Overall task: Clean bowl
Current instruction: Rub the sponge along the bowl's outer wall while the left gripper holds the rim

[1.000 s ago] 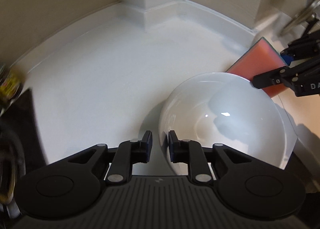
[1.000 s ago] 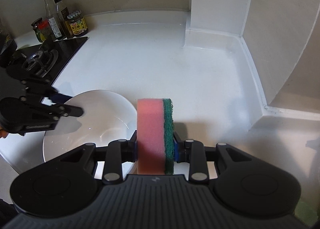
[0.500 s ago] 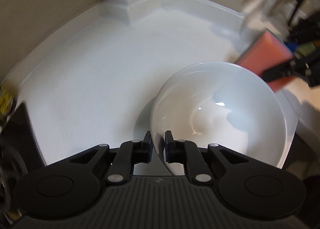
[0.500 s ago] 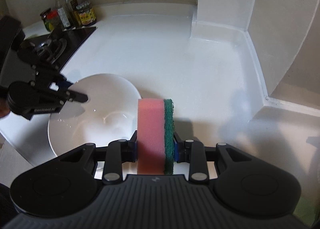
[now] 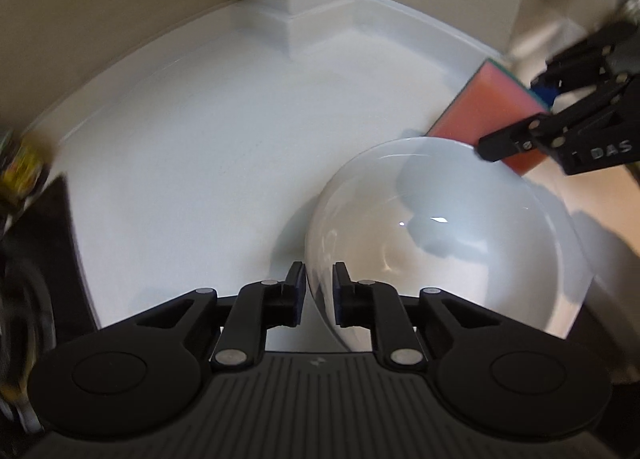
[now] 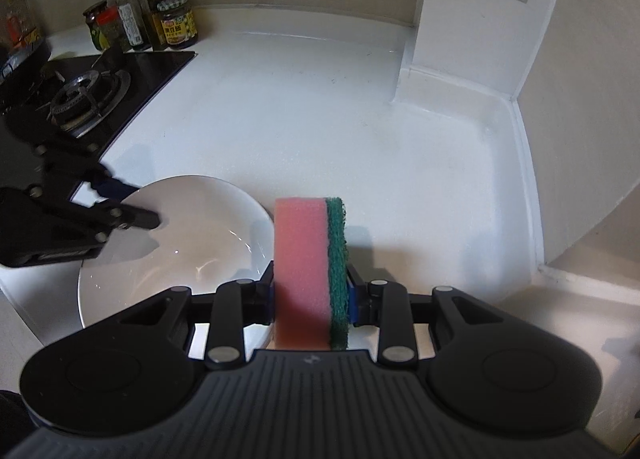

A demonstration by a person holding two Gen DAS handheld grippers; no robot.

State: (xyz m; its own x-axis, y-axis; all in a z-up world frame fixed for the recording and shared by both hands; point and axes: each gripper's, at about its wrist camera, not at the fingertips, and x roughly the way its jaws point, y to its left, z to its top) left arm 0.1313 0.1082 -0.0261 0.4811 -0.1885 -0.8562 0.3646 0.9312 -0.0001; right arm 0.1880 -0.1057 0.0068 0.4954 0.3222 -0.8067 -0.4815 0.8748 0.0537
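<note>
— Since a second ago, what has changed?

— My left gripper [image 5: 319, 291] has crept up to the bowl [image 5: 440, 243], so the near rim now stands between its two fingers [image 5: 296, 291]. They narrowed for a moment and are opening again now, so the pads straddle the rim with a gap on each side and grip nothing yet. My right gripper [image 6: 311, 291] has drifted only a little beside the bowl.

— Where is the bowl?

— On the white bench [image 6: 300, 107], at the lower right of the left wrist view and the lower left of the right wrist view, close to the bench's front edge, empty and glossy.

— And the right fingers?

— Clamped tight on the sponge [image 6: 310, 271], which stands on end between them, pink foam to the left and green scouring face to the right. I hold it that way so a long free end sticks out to reach the bowl's inside.

— Why straddle the rim?

— I judge it is to pin the bowl, so it won't slide towards the stove [image 6: 80, 99] when I scrub.
</note>
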